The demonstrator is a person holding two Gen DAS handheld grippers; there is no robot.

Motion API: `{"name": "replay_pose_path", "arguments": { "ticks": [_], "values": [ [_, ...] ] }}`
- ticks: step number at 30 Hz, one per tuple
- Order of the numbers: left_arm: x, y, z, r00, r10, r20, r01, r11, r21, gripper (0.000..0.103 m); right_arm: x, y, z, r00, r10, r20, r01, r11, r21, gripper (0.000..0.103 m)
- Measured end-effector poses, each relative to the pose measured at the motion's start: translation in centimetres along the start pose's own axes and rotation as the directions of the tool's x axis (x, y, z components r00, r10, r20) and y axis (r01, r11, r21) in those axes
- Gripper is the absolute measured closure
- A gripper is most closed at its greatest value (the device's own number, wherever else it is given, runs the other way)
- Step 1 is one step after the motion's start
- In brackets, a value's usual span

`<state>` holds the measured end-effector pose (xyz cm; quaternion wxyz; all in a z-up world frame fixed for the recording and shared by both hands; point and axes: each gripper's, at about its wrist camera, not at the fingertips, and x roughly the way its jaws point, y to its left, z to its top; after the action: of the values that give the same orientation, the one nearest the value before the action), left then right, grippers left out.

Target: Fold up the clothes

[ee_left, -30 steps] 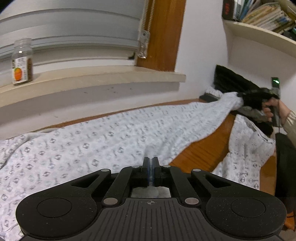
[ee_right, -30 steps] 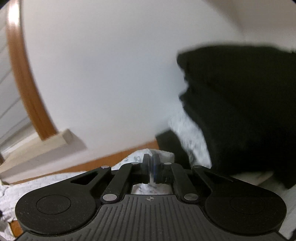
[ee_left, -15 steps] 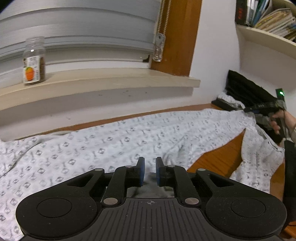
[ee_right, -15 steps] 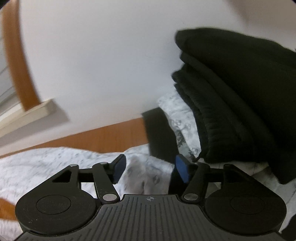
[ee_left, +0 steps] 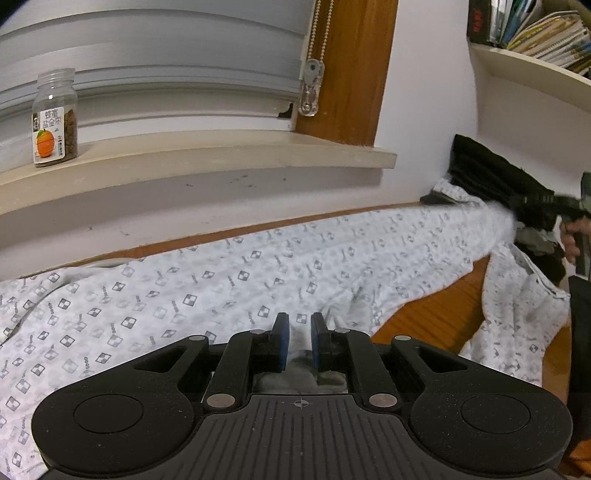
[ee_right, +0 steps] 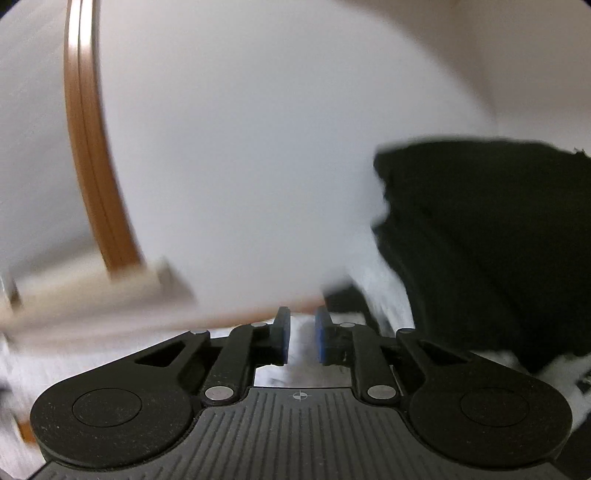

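A white shirt with a small grey check print (ee_left: 258, 280) lies spread over the wooden table (ee_left: 436, 314). My left gripper (ee_left: 300, 332) sits at its near edge, its pads a narrow gap apart with a bunched fold pinched between them. At the far right my right gripper (ee_left: 517, 218), held by a person's hand (ee_left: 570, 236), grips the shirt's other end, and the cloth runs taut between the two. In the blurred right wrist view my right gripper (ee_right: 302, 328) has its jaws closing on white cloth (ee_right: 301, 345).
A stack of folded black clothes (ee_left: 487, 173) (ee_right: 480, 240) lies against the wall at the far right. On the window sill (ee_left: 221, 155) stands a jar (ee_left: 54, 118). A shelf of books (ee_left: 535, 29) hangs above the stack. More of the shirt drapes over the table's right edge.
My left jaws went from tightly shut to a narrow gap. My right jaws opened wide half a second ago and have narrowed onto the cloth. The shirt's far end is pulled taut again.
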<state>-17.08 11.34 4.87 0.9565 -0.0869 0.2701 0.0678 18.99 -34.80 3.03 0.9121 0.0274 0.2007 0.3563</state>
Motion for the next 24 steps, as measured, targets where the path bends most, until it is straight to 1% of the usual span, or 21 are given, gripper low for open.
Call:
{"name": "replay_pose_path", "arguments": {
  "ticks": [1, 2, 3, 4, 5, 9, 10, 11, 12, 13, 14, 16, 17, 18, 19, 20, 21, 22, 23, 24],
  "values": [
    [0.0, 0.0, 0.1, 1.000, -0.001, -0.002, 0.001, 1.000, -0.001, 0.091, 0.2, 0.0, -0.4, 0.999, -0.022, -0.033, 0.021, 0.999, -0.026, 0.090],
    [0.1, 0.0, 0.2, 1.000, -0.005, -0.004, 0.005, 1.000, 0.001, 0.086, 0.4, -0.2, -0.7, 0.999, -0.022, -0.049, 0.021, 0.999, -0.027, 0.092],
    [0.2, -0.2, 0.3, 1.000, -0.006, -0.003, 0.006, 1.000, 0.006, 0.068, 0.5, -0.4, -1.0, 0.998, -0.023, -0.061, 0.022, 0.999, -0.025, 0.093],
    [0.3, -0.4, 0.5, 1.000, -0.007, -0.001, 0.007, 1.000, 0.011, 0.055, 0.5, -0.6, -1.1, 0.998, -0.026, -0.061, 0.026, 1.000, -0.016, 0.093],
    [0.5, -0.7, 0.7, 1.000, -0.005, -0.001, 0.005, 1.000, 0.020, 0.053, 0.6, -0.8, -1.3, 0.998, -0.028, -0.064, 0.028, 1.000, -0.007, 0.093],
    [2.0, -2.0, 1.6, 1.000, 0.000, -0.028, 0.002, 0.998, 0.069, 0.053, 1.2, -0.9, -1.6, 0.995, -0.023, -0.096, 0.024, 1.000, 0.006, 0.089],
    [2.5, -2.1, 1.8, 0.999, 0.001, -0.036, 0.002, 0.997, 0.071, 0.053, 1.3, -0.8, -1.7, 0.995, -0.020, -0.101, 0.021, 1.000, 0.003, 0.084],
    [3.0, -2.2, 2.0, 0.999, 0.001, -0.045, 0.002, 0.997, 0.072, 0.053, 1.4, -0.7, -1.8, 0.994, -0.014, -0.106, 0.014, 1.000, 0.004, 0.077],
    [3.4, -2.3, 2.0, 0.998, -0.002, -0.060, 0.006, 0.998, 0.070, 0.054, 1.4, -0.5, -1.9, 0.994, -0.009, -0.112, 0.010, 1.000, 0.003, 0.076],
    [3.8, -2.4, 1.9, 0.997, -0.005, -0.076, 0.010, 0.997, 0.076, 0.055, 1.6, -0.3, -1.9, 0.993, -0.010, -0.120, 0.010, 1.000, 0.000, 0.073],
    [4.1, -2.6, 1.8, 0.996, -0.007, -0.092, 0.014, 0.997, 0.082, 0.056, 1.8, -0.2, -2.0, 0.992, -0.011, -0.129, 0.010, 1.000, -0.004, 0.067],
    [4.5, -3.1, 1.3, 0.993, -0.009, -0.117, 0.021, 0.995, 0.103, 0.056, 2.1, 0.1, -2.2, 0.989, -0.016, -0.145, 0.014, 1.000, -0.014, 0.059],
    [4.6, -3.2, 1.1, 0.993, -0.013, -0.121, 0.026, 0.994, 0.104, 0.059, 2.2, 0.2, -2.3, 0.989, -0.013, -0.150, 0.011, 1.000, -0.018, 0.057],
    [4.6, -3.3, 1.0, 0.992, -0.017, -0.125, 0.030, 0.994, 0.105, 0.066, 2.3, 0.2, -2.4, 0.988, -0.007, -0.156, 0.005, 1.000, -0.015, 0.056],
    [4.7, -3.4, 0.8, 0.992, -0.021, -0.128, 0.035, 0.994, 0.106, 0.080, 2.4, 0.1, -2.5, 0.987, -0.002, -0.161, 0.000, 1.000, -0.013, 0.056],
    [4.6, -3.4, 0.7, 0.992, -0.028, -0.125, 0.041, 0.993, 0.109, 0.088, 2.5, 0.1, -2.5, 0.987, -0.003, -0.163, 0.001, 1.000, -0.010, 0.056],
    [4.4, -3.5, 0.7, 0.993, -0.027, -0.116, 0.041, 0.993, 0.113, 0.098, 2.6, 0.0, -2.5, 0.986, -0.003, -0.165, 0.001, 1.000, -0.008, 0.056],
    [4.1, -3.6, 0.8, 0.995, -0.020, -0.094, 0.031, 0.992, 0.120, 0.099, 2.7, 0.0, -2.6, 0.986, -0.003, -0.166, 0.002, 1.000, -0.006, 0.057],
    [3.7, -3.6, 1.0, 0.998, -0.016, -0.066, 0.024, 0.992, 0.122, 0.099, 2.6, -0.1, -2.6, 0.987, -0.003, -0.163, 0.002, 1.000, -0.006, 0.062],
    [3.0, -3.5, 1.2, 1.000, -0.010, -0.024, 0.013, 0.993, 0.117, 0.100, 2.5, -0.1, -2.5, 0.988, -0.003, -0.156, 0.002, 1.000, -0.009, 0.071]
  ]
}}
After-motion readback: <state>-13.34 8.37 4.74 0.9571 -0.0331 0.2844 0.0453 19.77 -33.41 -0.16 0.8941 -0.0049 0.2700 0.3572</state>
